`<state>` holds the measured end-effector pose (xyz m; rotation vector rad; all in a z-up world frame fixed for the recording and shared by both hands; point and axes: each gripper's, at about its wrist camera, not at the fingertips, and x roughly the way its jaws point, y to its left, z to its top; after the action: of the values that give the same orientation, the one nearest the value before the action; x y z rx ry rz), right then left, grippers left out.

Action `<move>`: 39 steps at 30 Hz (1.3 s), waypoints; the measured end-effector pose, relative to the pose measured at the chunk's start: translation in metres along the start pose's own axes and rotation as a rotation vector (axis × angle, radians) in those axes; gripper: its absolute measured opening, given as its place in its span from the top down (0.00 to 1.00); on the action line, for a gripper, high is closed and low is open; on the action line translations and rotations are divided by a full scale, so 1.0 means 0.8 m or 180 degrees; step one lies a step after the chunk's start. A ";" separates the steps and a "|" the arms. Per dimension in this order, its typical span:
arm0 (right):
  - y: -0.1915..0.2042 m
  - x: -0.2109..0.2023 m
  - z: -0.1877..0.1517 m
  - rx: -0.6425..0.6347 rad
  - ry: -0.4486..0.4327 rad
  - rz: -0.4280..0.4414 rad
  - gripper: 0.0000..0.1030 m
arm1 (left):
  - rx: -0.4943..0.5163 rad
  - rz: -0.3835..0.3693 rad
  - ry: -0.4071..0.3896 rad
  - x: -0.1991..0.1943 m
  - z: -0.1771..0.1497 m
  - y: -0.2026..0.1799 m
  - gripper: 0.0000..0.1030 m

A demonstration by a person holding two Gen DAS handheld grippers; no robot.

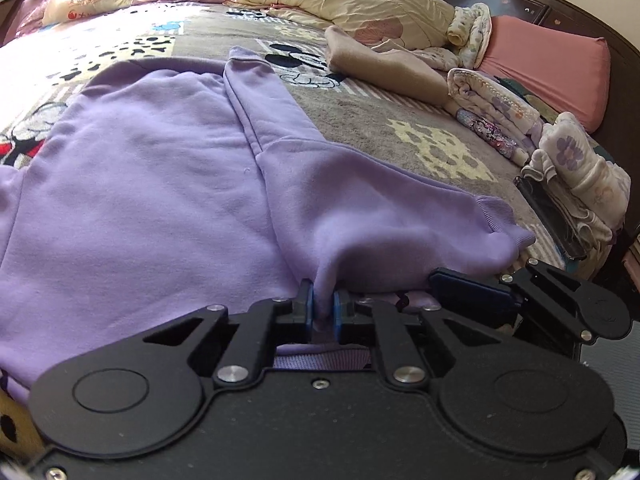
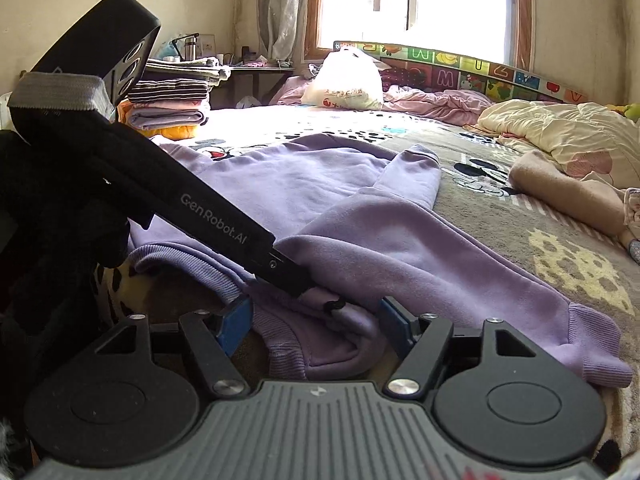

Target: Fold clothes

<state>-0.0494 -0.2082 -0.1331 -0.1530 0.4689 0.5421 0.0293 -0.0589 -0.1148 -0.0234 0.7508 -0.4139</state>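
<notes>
A lilac sweatshirt (image 1: 160,168) lies spread on the bed, one sleeve folded across its body (image 1: 256,92) and the other sleeve's ribbed cuff (image 1: 504,220) pointing right. My left gripper (image 1: 323,314) is shut, its blue pads pinching a ridge of the lilac fabric near the hem. In the right wrist view the left gripper's black body (image 2: 208,216) slants down into the cloth. My right gripper (image 2: 316,320) stands open, its blue pads (image 2: 236,320) wide apart around a loose bunch of the ribbed hem (image 2: 320,344). One of its pads (image 1: 472,292) shows beside the left gripper.
The bed cover (image 1: 360,120) is grey with cartoon prints. At the right lie folded floral clothes (image 1: 500,116), a pink pillow (image 1: 548,68), a dark flat device (image 1: 548,216) and a beige garment (image 1: 384,68). A cream quilt (image 1: 360,0) and a white bag (image 2: 344,80) sit at the back.
</notes>
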 end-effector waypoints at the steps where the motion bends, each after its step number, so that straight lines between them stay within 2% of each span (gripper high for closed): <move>1: 0.002 -0.004 0.001 -0.0024 -0.0064 0.0013 0.33 | 0.0057 0.0029 -0.0065 -0.010 0.003 -0.005 0.93; 4: 0.012 -0.006 0.002 -0.0168 -0.0082 0.0100 0.33 | 0.0147 0.0166 -0.0077 -0.018 0.004 -0.007 0.94; 6: 0.017 0.005 -0.002 -0.0254 0.0073 0.0112 0.31 | 0.0170 0.0246 0.0053 -0.001 -0.009 0.001 0.94; 8: 0.018 0.010 -0.002 -0.0254 0.0132 0.0130 0.30 | 0.0056 0.0264 0.0180 0.016 -0.022 0.014 0.94; 11: 0.022 -0.002 0.002 -0.0296 -0.0048 0.0062 0.37 | 0.0054 0.0275 0.0150 0.012 -0.019 0.014 0.94; 12: 0.023 -0.007 0.004 -0.0307 -0.0117 0.0037 0.37 | 0.0059 0.0282 0.0162 0.013 -0.019 0.014 0.94; 13: 0.022 -0.004 0.004 -0.0286 -0.0060 0.0053 0.36 | 0.0059 0.0287 0.0179 0.016 -0.020 0.015 0.94; 15: 0.023 0.013 -0.003 -0.0295 0.0207 0.0155 0.28 | 0.0057 0.0297 0.0211 0.021 -0.023 0.017 0.94; 17: 0.034 0.025 -0.009 -0.0445 0.0325 0.0225 0.14 | 0.0056 0.0284 0.0262 0.020 -0.019 0.016 0.93; 18: 0.038 0.028 -0.010 -0.0507 0.0360 0.0229 0.13 | 0.0097 0.0258 0.0310 0.019 -0.015 0.015 0.93; 19: 0.040 0.028 -0.010 -0.0519 0.0357 0.0228 0.12 | 0.0135 0.0246 0.0356 0.016 -0.011 0.015 0.90; 20: 0.040 0.026 -0.010 -0.0504 0.0342 0.0239 0.12 | 0.0168 0.0237 0.0366 0.011 -0.006 0.015 0.77; 21: 0.038 0.022 -0.009 -0.0454 0.0295 0.0257 0.13 | 0.0221 0.0215 0.0297 0.000 0.002 0.014 0.68; 22: 0.034 0.016 -0.006 -0.0397 0.0235 0.0267 0.19 | 0.0273 0.0167 0.0239 -0.007 0.013 0.012 0.57; 23: 0.031 0.011 -0.004 -0.0352 0.0173 0.0254 0.25 | 0.0324 0.0116 0.0184 -0.013 0.024 0.010 0.57; 25: 0.030 0.005 -0.002 -0.0352 0.0123 0.0262 0.30 | 0.0427 0.0014 0.0073 -0.025 0.046 0.006 0.57; 30: 0.037 0.002 -0.002 -0.0440 0.0119 0.0309 0.30 | 0.0889 -0.0506 0.0084 -0.002 0.096 -0.039 0.57; 35: 0.049 0.004 -0.007 -0.0592 0.0178 0.0350 0.29 | 0.1542 -0.1052 0.0448 0.055 0.111 -0.119 0.58; 39: 0.048 0.007 -0.009 -0.0610 0.0197 0.0360 0.28 | 0.2104 -0.1399 0.0833 0.093 0.101 -0.186 0.58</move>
<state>-0.0682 -0.1749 -0.1424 -0.3288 0.4873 0.6950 0.0790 -0.2334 -0.0798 0.5021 0.8347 -1.0853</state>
